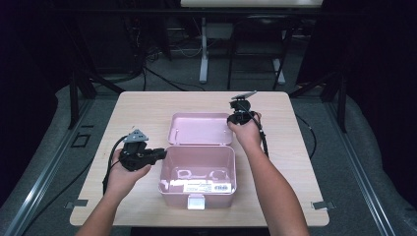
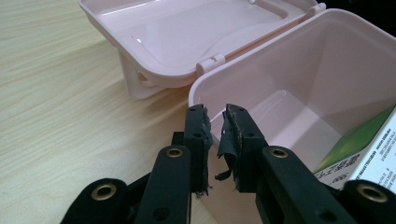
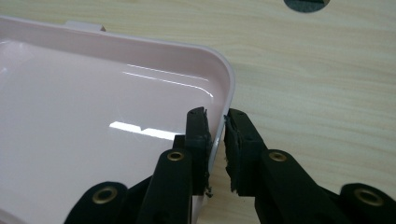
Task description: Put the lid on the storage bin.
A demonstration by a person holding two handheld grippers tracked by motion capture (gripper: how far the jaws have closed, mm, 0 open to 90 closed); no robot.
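Note:
A pink plastic box (image 1: 169, 189) stands open on the wooden table, near its front edge. Its lid (image 1: 199, 129) lies folded back flat behind it. My left gripper (image 1: 162, 153) is at the box's left wall. In the left gripper view that gripper (image 2: 215, 135) has its jaws shut on the wall's rim near the box (image 2: 289, 70) corner. My right gripper (image 1: 231, 119) is at the lid's right edge. In the right gripper view it (image 3: 215, 135) is shut on the lid (image 3: 93, 93) rim. A white and green carton (image 2: 369, 154) lies inside the box.
The pink box's front latch (image 1: 195, 201) faces the person. Bare wooden table (image 1: 285, 162) lies left and right of the box. A dark round hole (image 3: 306, 3) is in the table beyond the lid. Desk legs and cables stand on the floor behind the table.

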